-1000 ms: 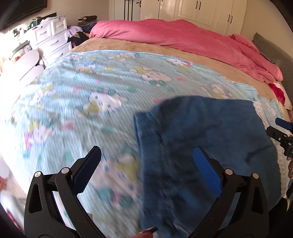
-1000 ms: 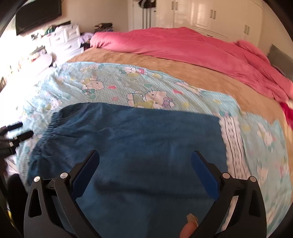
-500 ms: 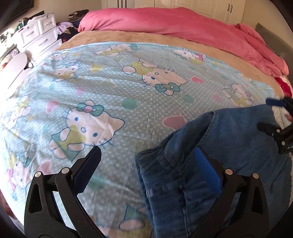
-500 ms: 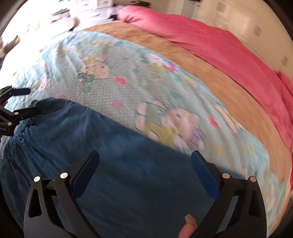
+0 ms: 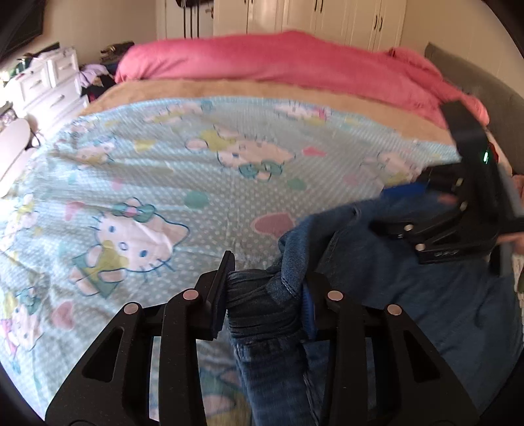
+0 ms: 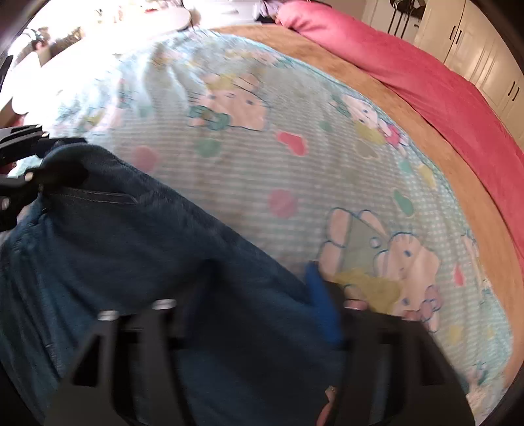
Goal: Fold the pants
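Note:
The blue denim pants (image 5: 409, 295) lie on the light blue cartoon-cat sheet (image 5: 163, 170) on the bed. My left gripper (image 5: 265, 295) is shut on the gathered waistband of the pants (image 5: 262, 304), bunched between its jaws. My right gripper (image 6: 255, 311) is closed down on the far edge of the pants (image 6: 163, 262); that view is blurred. The right gripper also shows in the left wrist view (image 5: 458, 226), at the pants' far right. The left gripper shows at the left edge of the right wrist view (image 6: 19, 170).
A pink duvet (image 5: 294, 62) is heaped at the far side of the bed over a tan blanket (image 5: 229, 88). White drawers (image 5: 46, 88) stand at the far left. White wardrobes (image 5: 327, 16) line the back wall. A grey headboard (image 5: 475, 85) is at the right.
Both grippers were open above the pants; now both have come down and closed on the fabric, the left on the bunched waistband. The waistband end has lifted and crumpled.

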`<state>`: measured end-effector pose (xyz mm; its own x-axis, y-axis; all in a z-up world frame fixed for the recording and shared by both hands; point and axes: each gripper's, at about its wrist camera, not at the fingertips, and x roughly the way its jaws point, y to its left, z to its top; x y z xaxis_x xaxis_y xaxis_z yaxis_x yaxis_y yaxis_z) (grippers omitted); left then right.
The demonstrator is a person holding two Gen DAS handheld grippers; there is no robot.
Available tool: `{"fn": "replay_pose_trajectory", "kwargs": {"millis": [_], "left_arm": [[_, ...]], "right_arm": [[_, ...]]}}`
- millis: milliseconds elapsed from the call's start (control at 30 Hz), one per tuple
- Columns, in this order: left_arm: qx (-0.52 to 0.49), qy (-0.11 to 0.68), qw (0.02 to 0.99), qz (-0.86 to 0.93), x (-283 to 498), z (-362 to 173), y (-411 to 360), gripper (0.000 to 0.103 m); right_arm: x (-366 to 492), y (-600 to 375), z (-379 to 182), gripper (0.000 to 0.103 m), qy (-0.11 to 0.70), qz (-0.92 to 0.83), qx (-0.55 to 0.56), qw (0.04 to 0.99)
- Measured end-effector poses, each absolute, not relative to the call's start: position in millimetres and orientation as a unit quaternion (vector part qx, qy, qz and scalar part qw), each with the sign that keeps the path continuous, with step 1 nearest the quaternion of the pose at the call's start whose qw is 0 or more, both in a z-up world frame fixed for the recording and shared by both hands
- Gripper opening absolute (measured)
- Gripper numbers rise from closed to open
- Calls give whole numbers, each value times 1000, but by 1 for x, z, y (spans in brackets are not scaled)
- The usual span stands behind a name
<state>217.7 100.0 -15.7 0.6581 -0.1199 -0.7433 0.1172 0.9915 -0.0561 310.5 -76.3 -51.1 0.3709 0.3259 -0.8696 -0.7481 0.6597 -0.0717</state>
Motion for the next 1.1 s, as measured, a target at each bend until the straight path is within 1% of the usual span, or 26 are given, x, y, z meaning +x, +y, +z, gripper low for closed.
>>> {"fn": "replay_pose_trajectory", "kwargs": {"millis": [33, 100, 133, 367, 533, 733, 900, 1100], "left_arm": [[-1, 402, 913, -68, 213, -12, 99, 28], [13, 382, 921, -71, 199, 0, 92, 28], [21, 374, 925, -73, 193, 5, 88, 28], [42, 346, 933, -93, 150, 26, 72, 28], [39, 340, 933, -112, 118, 34, 67, 28], [27, 348, 927, -134, 76, 28, 72, 28], [12, 374, 917, -137, 57, 17, 86, 29], [5, 399, 906, -143, 42, 1, 92, 30]], "right_arm": [[302, -78, -48, 14, 441, 342, -228, 798], [285, -83, -39, 6, 424, 338, -222, 810], [280, -90, -34, 5, 418, 337, -214, 816], [222, -140, 18, 4, 372, 335, -120, 857], [166, -156, 34, 4, 363, 343, -93, 862], [100, -158, 36, 4, 364, 355, -97, 856], [64, -147, 29, 4, 369, 362, -93, 851], [39, -139, 17, 4, 376, 362, -104, 846]]}}
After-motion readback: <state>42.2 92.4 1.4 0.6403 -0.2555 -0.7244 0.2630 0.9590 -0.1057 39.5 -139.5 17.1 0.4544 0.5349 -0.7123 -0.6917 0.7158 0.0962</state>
